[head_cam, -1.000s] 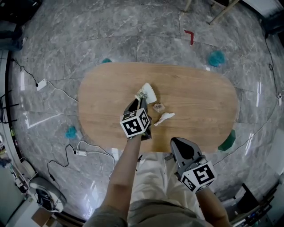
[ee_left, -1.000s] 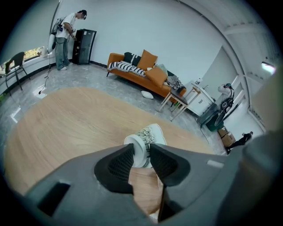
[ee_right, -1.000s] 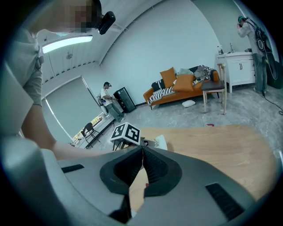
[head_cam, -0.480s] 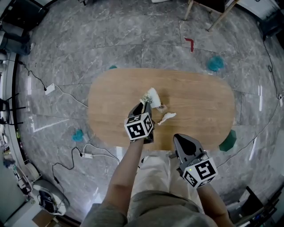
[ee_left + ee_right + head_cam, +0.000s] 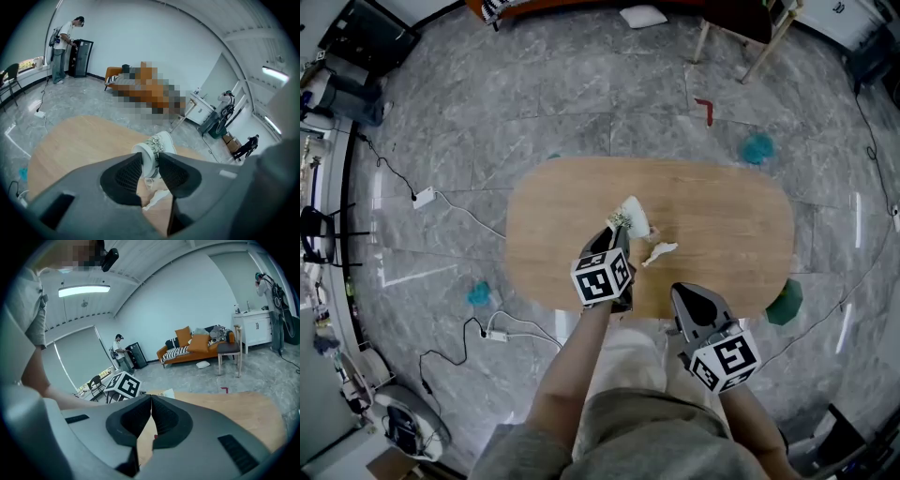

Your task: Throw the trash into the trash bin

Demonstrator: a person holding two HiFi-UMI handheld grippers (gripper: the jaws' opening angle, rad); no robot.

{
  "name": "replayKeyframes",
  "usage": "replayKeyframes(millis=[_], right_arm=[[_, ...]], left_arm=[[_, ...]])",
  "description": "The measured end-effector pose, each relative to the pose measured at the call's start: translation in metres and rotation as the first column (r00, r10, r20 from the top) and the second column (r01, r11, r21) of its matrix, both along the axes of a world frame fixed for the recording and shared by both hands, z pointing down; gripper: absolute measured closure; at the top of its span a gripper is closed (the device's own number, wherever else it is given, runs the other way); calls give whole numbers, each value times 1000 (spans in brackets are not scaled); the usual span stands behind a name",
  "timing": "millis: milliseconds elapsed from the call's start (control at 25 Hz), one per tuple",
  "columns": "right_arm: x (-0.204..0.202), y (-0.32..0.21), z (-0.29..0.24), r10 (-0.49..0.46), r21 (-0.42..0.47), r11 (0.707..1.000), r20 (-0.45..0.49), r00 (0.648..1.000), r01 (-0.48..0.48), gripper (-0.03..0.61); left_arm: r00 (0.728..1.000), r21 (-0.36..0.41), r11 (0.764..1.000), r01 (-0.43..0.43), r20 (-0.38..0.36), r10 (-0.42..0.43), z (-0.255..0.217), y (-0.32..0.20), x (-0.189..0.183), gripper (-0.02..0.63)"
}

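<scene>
Left gripper view shows my left gripper clamped on the paper cup, its wall pinched between the fingertips. My right gripper is closed, empty. I'd squeeze steadily (thin cups crush) while finding the unseen bin.

steep overhead view; table shared throughout

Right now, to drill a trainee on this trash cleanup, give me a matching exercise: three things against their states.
1. paper cup
2. white crumpled scrap
3. right gripper

A. shut, with nothing in it
B. lying on the wooden table
C. clamped in the left gripper

Pairs: 1-C, 2-B, 3-A.
</scene>
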State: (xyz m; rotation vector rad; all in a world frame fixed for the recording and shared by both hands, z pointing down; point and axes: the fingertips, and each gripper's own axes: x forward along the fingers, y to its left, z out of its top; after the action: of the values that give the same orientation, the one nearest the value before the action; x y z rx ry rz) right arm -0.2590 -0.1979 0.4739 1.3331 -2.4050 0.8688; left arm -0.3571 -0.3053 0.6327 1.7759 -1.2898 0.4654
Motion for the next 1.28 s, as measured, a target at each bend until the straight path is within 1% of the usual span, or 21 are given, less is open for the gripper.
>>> replayKeyframes(millis=[280,480,760,1040,1280], right_arm=[[-2,9,-25,-21,40,999,-17,1000,22,569],[4,16,-39,-16,64,998,-35,999,19,569],[14,27,-60,19,102,995,-59,998,-13,570],[22,30,-79,50,133,990,-70,996,-40,570],[35,34,-90,102,177,980,-93,990,-85,570]], left_arm=[[1000,15,1000,-5,-13,5,-33,16,-2,492],[999,34,999,-27,-26,28,-60,26,2,492],[997,59,997,-50,-56,53,-93,41,8,492],[994,95,992,-78,-67,85,-125,40,13,492],[988,111,987,-120,-84,129,-144,50,18,492]])
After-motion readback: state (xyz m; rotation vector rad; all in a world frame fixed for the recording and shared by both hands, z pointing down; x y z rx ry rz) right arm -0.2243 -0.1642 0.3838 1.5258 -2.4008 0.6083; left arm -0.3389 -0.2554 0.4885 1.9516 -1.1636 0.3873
